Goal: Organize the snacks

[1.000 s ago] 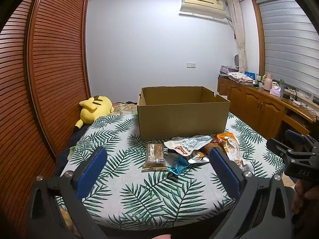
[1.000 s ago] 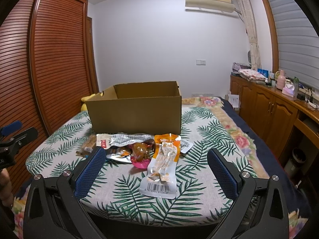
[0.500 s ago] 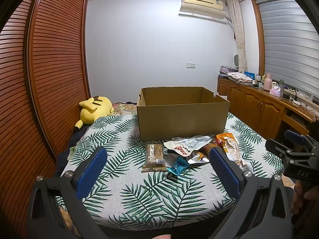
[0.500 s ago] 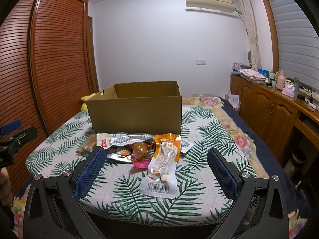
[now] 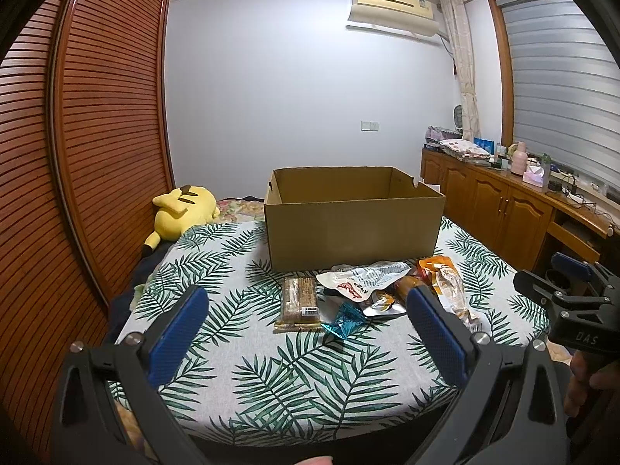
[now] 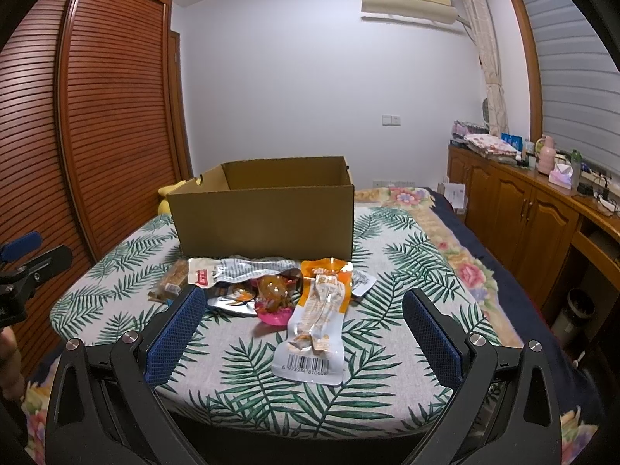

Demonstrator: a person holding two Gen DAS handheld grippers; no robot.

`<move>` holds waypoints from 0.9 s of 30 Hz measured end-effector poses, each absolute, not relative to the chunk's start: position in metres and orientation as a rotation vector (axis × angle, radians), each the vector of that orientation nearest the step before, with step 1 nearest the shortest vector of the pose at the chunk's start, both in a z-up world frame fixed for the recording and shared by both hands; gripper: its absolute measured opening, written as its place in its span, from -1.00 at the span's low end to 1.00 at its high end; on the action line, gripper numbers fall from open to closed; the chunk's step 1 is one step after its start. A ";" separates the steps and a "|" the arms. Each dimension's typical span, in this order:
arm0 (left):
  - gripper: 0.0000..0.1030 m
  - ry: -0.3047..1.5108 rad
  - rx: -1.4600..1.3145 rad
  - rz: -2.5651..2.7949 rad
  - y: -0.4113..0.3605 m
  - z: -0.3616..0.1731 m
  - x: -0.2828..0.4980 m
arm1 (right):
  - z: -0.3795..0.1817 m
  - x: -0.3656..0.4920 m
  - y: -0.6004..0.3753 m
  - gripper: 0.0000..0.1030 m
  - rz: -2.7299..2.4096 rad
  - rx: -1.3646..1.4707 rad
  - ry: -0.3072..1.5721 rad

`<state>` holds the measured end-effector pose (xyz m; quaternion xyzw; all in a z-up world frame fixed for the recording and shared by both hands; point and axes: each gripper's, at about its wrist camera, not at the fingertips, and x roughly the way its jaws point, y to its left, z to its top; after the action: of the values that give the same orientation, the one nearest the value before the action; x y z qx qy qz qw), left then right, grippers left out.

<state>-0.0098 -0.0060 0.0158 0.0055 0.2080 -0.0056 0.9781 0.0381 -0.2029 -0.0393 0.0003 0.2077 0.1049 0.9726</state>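
Note:
A pile of snack packets lies on the leaf-print table (image 5: 271,379) in front of an open cardboard box (image 5: 352,221), which also shows in the right wrist view (image 6: 267,217). In the pile are a brown bar (image 5: 299,302), a teal wrapper (image 5: 345,321), a silver-white pouch (image 5: 364,279) and a long orange packet (image 6: 319,310) with a barcode. My left gripper (image 5: 306,304) stands open just short of the pile, nothing between its fingers. My right gripper (image 6: 304,306) is open too, near the table's front edge, framing the orange packet.
A yellow plush toy (image 5: 182,209) lies left of the box. A slatted wooden wardrobe (image 5: 97,155) runs along the left. Wooden cabinets (image 6: 531,221) with items on top line the right wall. A bed with a floral cover (image 6: 445,232) lies to the right of the table.
Both grippers have held almost still; the views shift only slightly. Nothing has been taken hold of or moved.

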 end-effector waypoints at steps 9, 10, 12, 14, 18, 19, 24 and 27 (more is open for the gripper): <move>1.00 0.445 0.009 -0.019 -0.005 0.003 -0.004 | -0.044 0.041 -0.204 1.00 0.214 -0.001 0.440; 1.00 0.450 0.008 -0.021 -0.005 0.000 -0.002 | -0.045 0.042 -0.204 1.00 0.215 0.000 0.446; 1.00 0.463 0.008 -0.024 -0.005 -0.005 0.002 | -0.048 0.044 -0.204 1.00 0.217 -0.005 0.456; 1.00 0.479 0.004 -0.025 -0.005 -0.013 0.008 | -0.050 0.046 -0.204 1.00 0.217 -0.006 0.464; 1.00 0.511 -0.001 -0.037 -0.007 -0.026 0.017 | -0.060 0.052 -0.206 1.00 0.222 -0.001 0.496; 1.00 0.521 0.001 -0.043 -0.007 -0.030 0.021 | -0.063 0.055 -0.206 1.00 0.225 -0.006 0.505; 0.99 0.556 0.016 -0.066 -0.006 -0.040 0.036 | -0.077 0.071 -0.206 0.99 0.253 -0.021 0.556; 0.99 0.569 0.019 -0.087 -0.003 -0.043 0.045 | -0.082 0.082 -0.205 0.97 0.270 -0.038 0.579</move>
<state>0.0445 -0.0034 -0.0427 0.0093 0.2806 -0.0429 0.9588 0.0818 -0.2045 -0.0815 -0.0185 0.2847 0.1326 0.9492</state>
